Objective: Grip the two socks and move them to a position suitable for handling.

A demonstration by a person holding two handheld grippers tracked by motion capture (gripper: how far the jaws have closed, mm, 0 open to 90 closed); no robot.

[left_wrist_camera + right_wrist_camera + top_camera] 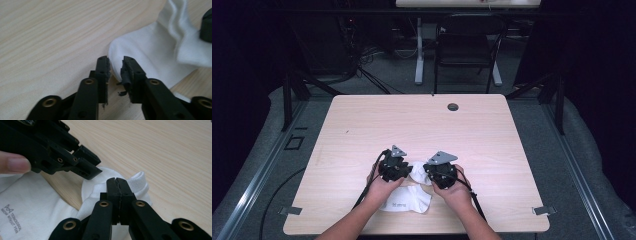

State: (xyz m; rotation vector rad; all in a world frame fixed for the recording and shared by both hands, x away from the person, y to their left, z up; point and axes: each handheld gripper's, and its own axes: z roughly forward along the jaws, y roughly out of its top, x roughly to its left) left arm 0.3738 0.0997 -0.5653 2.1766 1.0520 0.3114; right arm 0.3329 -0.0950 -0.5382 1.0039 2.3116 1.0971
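White sock lies at lower centre of the high view on the counter, partly hidden under both hands. Printed text in the right gripper view reads roughly "MOOW WITHOUT FEAR"; the smaller line is too blurred. Right tool clenched on a fold of sock fabric. Left tool released, its jaws astride the sock's rounded edge.
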